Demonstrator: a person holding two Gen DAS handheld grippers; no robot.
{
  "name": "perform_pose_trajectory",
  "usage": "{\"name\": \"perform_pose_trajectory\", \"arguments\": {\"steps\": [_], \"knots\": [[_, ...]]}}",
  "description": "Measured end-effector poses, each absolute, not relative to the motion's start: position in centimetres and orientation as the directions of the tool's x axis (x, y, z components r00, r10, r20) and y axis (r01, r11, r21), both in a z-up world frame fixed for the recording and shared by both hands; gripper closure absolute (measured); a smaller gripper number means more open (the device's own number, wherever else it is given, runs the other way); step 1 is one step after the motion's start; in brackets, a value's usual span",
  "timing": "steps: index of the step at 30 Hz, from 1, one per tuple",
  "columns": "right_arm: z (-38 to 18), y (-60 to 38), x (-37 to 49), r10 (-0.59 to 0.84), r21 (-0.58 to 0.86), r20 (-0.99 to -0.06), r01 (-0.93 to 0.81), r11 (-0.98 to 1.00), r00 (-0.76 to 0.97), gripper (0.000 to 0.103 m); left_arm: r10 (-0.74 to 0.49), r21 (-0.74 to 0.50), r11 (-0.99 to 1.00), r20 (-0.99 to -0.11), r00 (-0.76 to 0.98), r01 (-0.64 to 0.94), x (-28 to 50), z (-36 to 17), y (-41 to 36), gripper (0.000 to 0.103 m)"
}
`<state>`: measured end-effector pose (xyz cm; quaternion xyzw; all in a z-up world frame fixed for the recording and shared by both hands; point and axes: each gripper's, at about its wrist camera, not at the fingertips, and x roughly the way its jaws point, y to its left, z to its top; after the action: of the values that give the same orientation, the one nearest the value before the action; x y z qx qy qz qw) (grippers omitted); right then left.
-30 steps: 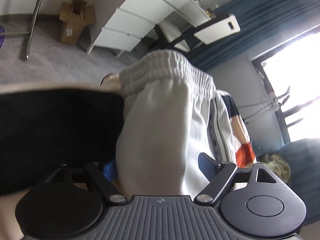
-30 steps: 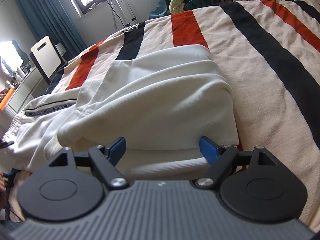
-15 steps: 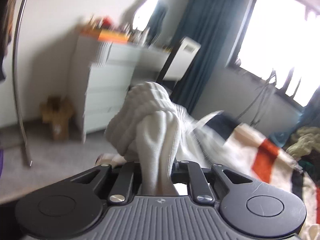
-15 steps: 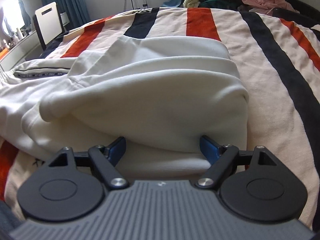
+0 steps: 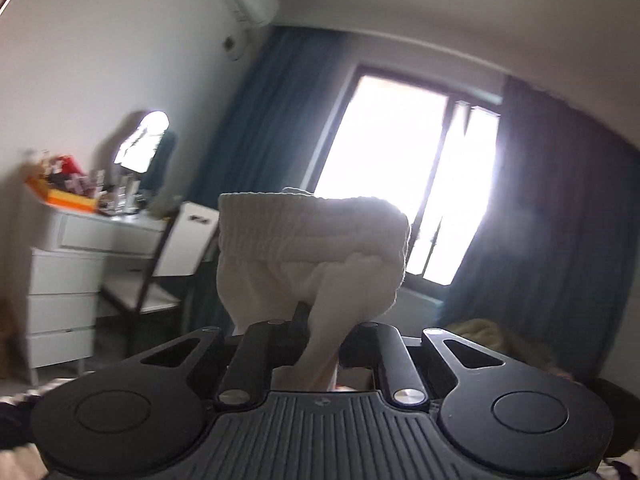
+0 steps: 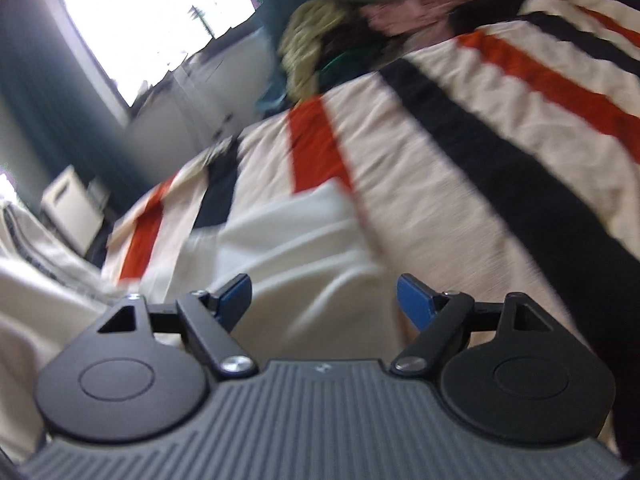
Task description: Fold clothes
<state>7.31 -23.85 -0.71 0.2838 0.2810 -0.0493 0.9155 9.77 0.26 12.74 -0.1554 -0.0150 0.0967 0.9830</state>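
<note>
Left wrist view: left gripper (image 5: 320, 344), jaws nearly closed, pinching white trousers (image 5: 312, 248) just below the ribbed waistband. Waistband uppermost, running side to side across the frame, raised in the air before a bright window (image 5: 404, 168); gathered cloth trailing down between the fingers. Blue curtain (image 5: 264, 128), white dresser (image 5: 76, 276), chair (image 5: 160, 276) behind.

Right wrist view, blurred: right gripper (image 6: 324, 300), jaws wide apart and closing slightly, blue pads (image 6: 416, 300) clear of cloth. White trousers (image 6: 300, 264) spread on striped blanket (image 6: 460, 152), long axis running from lower left towards the upper right, lying beneath the fingers. Clothes pile (image 6: 344, 24) at far end.
</note>
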Motion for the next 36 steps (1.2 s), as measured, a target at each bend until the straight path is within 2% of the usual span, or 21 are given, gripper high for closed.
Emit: {"name": "perform_pose_trajectory", "arguments": {"steps": [5, 7, 8, 12, 15, 18, 19, 20, 21, 23, 25, 30, 32, 36], "knots": [[-0.9, -28.5, 5.9, -0.022, 0.598, -0.511, 0.373, 0.709, 0.859, 0.02, 0.077, -0.241, 0.969, 0.075, 0.994, -0.057, 9.6, 10.7, -11.7, 0.09], [-1.0, -29.8, 5.6, -0.039, 0.629, -0.501, 0.395, 0.669, 0.865, 0.019, 0.017, -0.177, 0.984, 0.056, 0.998, -0.006, 8.7, 7.8, -16.2, 0.089], [-0.9, -30.2, 5.6, -0.049, 0.635, -0.494, 0.398, 0.662, 0.868, 0.019, -0.02, -0.145, 0.989, 0.021, 1.0, 0.023, 8.4, 6.2, -18.4, 0.089], [-1.1, -31.3, 5.9, -0.074, 0.637, -0.478, 0.404, 0.657, 0.875, 0.019, -0.161, 0.025, 0.985, -0.254, 0.954, 0.173, 9.3, -2.8, -24.6, 0.089], [-1.8, -31.6, 6.4, -0.058, 0.644, -0.487, 0.403, 0.65, 0.871, 0.019, -0.174, 0.107, 0.97, -0.319, 0.932, 0.218, 8.8, -7.0, -25.8, 0.089], [-2.3, -31.6, 6.5, -0.027, 0.664, -0.484, 0.387, 0.639, 0.875, 0.019, -0.176, 0.14, 0.963, -0.327, 0.928, 0.231, 9.0, -6.5, -25.5, 0.08], [-2.4, -31.6, 6.5, -0.012, 0.676, -0.478, 0.376, 0.633, 0.878, 0.019, -0.186, 0.126, 0.961, -0.36, 0.914, 0.246, 9.4, -6.2, -25.0, 0.074], [-2.5, -31.5, 6.6, 0.012, 0.694, -0.468, 0.359, 0.625, 0.884, 0.019, -0.198, 0.112, 0.959, -0.396, 0.897, 0.261, 9.9, -5.9, -24.3, 0.064], [-2.6, -31.4, 6.6, 0.037, 0.712, -0.456, 0.34, 0.615, 0.889, 0.019, -0.213, 0.096, 0.955, -0.429, 0.878, 0.279, 10.3, -5.5, -23.8, 0.057], [-2.9, -31.2, 6.8, 0.1, 0.753, -0.427, 0.292, 0.59, 0.899, 0.019, -0.265, 0.042, 0.946, -0.475, 0.839, 0.322, 11.4, -4.7, -21.4, 0.03], [-3.2, -30.8, 6.9, 0.16, 0.787, -0.402, 0.25, 0.564, 0.902, 0.019, -0.309, -0.007, 0.936, -0.496, 0.811, 0.352, 12.8, -3.2, -17.5, 0.019], [-4.4, -28.7, 6.7, 0.292, 0.845, -0.381, 0.201, 0.496, 0.877, 0.019, -0.401, -0.095, 0.907, -0.493, 0.772, 0.41, 11.8, -1.0, -9.8, 0.015], [-5.2, -27.8, 6.7, 0.342, 0.86, -0.391, 0.208, 0.466, 0.854, 0.019, -0.38, -0.083, 0.918, -0.461, 0.802, 0.387, 10.6, -0.5, -7.5, 0.01], [-5.7, -26.2, 6.9, 0.414, 0.869, -0.4, 0.194, 0.456, 0.818, 0.02, -0.302, -0.057, 0.951, -0.396, 0.867, 0.304, 8.0, 0.5, -3.6, 0.008]]}}
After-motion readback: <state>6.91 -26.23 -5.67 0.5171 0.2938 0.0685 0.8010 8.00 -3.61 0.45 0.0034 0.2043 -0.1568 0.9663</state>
